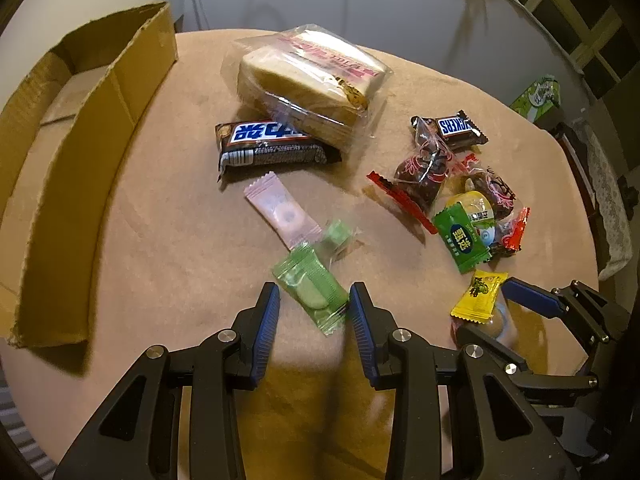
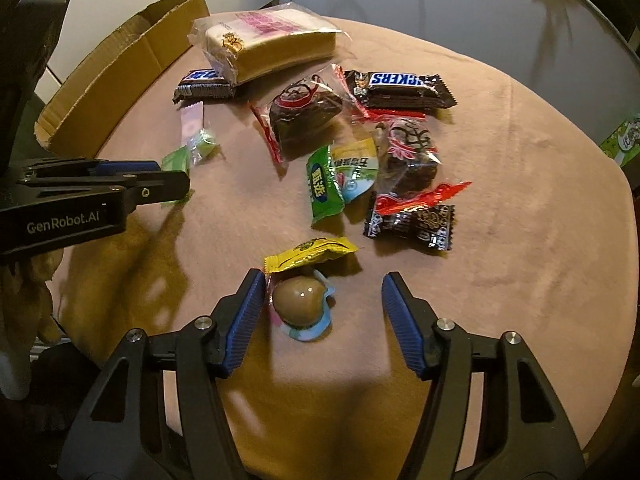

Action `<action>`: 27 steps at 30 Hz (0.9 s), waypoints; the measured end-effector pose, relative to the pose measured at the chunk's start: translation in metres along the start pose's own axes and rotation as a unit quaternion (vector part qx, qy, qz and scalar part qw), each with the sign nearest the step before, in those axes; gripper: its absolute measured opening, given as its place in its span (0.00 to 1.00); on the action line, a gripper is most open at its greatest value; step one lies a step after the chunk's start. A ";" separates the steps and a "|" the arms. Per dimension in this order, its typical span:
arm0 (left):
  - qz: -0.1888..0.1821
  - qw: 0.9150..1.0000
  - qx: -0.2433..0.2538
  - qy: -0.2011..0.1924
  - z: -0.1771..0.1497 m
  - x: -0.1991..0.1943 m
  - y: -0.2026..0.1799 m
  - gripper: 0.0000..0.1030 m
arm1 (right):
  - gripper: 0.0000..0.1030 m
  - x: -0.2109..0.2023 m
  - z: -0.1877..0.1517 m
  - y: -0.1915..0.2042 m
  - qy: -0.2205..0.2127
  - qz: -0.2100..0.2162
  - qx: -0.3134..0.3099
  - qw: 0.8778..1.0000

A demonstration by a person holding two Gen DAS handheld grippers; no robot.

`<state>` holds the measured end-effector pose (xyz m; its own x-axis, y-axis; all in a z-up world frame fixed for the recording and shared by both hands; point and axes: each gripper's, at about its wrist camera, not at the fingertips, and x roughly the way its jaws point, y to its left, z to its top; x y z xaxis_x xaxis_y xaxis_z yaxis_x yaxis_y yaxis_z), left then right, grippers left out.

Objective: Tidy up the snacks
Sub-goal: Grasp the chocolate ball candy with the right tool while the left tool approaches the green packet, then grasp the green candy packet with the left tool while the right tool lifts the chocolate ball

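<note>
My left gripper [image 1: 316, 296] points down at the table, shut on a light green wafer packet [image 1: 310, 288] that lies slantwise between its blue pads. Beyond it lie a small green candy [image 1: 338, 236], a pink packet [image 1: 280, 212] and a large Snickers bar [image 1: 272, 144]. My right gripper [image 2: 323, 284] stands open around a brown jelly cup [image 2: 298, 302]. The left pad touches the cup and the right pad is well clear of it. A yellow candy packet [image 2: 310, 252] lies just past the cup.
An open cardboard box [image 1: 100, 120] stands at the table's left edge. Bagged bread [image 1: 304, 76] lies at the back. A small Snickers [image 2: 400, 84], wrapped dark cakes [image 2: 304, 120], a green packet [image 2: 324, 188] and a black candy [image 2: 412, 224] crowd the right. A green carton [image 1: 538, 96] sits off the table.
</note>
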<state>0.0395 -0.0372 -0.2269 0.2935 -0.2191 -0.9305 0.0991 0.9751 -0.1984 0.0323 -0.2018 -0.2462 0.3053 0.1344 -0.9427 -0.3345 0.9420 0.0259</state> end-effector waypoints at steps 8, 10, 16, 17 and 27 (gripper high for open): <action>0.010 1.000 -0.002 -0.010 0.000 0.000 0.006 0.14 | 0.37 0.001 0.001 0.005 0.004 0.016 -0.002 1.000; 0.007 1.000 -0.003 -0.012 0.000 -0.001 0.009 0.13 | 0.27 0.000 0.002 0.003 0.004 0.025 0.004 1.000; -0.003 1.000 -0.009 -0.015 -0.003 -0.005 0.020 0.09 | 0.27 -0.003 -0.004 -0.009 0.004 0.043 0.015 0.999; -0.004 1.000 -0.011 -0.016 -0.004 -0.006 0.020 0.09 | 0.27 -0.004 -0.004 -0.010 0.004 0.045 0.018 0.999; -0.014 0.999 -0.021 -0.019 -0.011 -0.014 0.034 0.07 | 0.26 -0.015 -0.013 -0.029 -0.001 0.057 0.042 0.998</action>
<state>0.0284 -0.0004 -0.2239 0.3274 -0.2473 -0.9120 0.0675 0.9688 -0.2384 0.0257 -0.2348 -0.2366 0.2708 0.2422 -0.9317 -0.2920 0.9429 0.1603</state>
